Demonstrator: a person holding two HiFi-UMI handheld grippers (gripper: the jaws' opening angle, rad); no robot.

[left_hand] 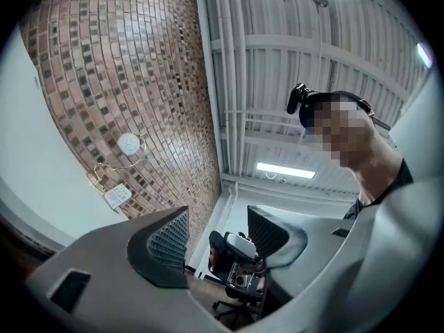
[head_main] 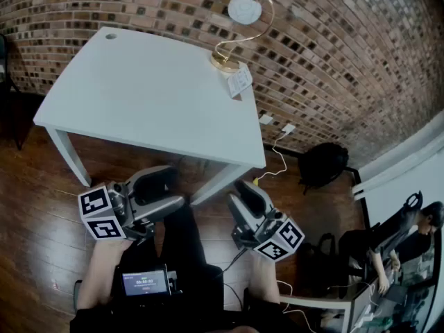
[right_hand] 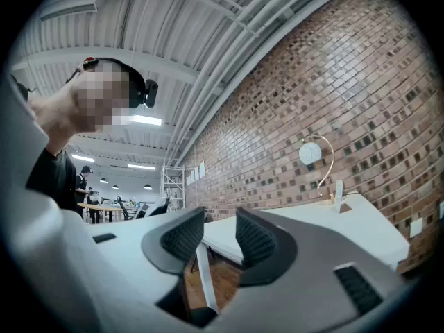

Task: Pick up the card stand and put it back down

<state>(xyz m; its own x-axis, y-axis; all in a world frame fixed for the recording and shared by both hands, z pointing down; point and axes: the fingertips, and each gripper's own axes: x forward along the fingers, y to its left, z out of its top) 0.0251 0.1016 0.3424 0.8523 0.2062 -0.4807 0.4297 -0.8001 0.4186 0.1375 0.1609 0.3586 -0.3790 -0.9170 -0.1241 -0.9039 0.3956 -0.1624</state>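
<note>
The card stand [head_main: 236, 30] is a gold curved wire on a round base with a white disc at the top. It stands at the far right corner of the white table [head_main: 139, 96], with a white card [head_main: 239, 81] leaning at its foot. The left gripper view shows the card stand [left_hand: 119, 166] small, by the brick wall; the right gripper view shows the card stand [right_hand: 320, 173] on the table's far end. My left gripper [head_main: 163, 193] and right gripper [head_main: 243, 198] hover below the table's near edge, over my lap. Both are open and hold nothing.
A brick wall [head_main: 333, 54] runs behind the table. On the wooden floor to the right lie a yellow cable [head_main: 277, 161] and a black bag [head_main: 323, 164]. A person [head_main: 409, 238] sits at a desk at far right. A small screen device [head_main: 144, 282] rests on my lap.
</note>
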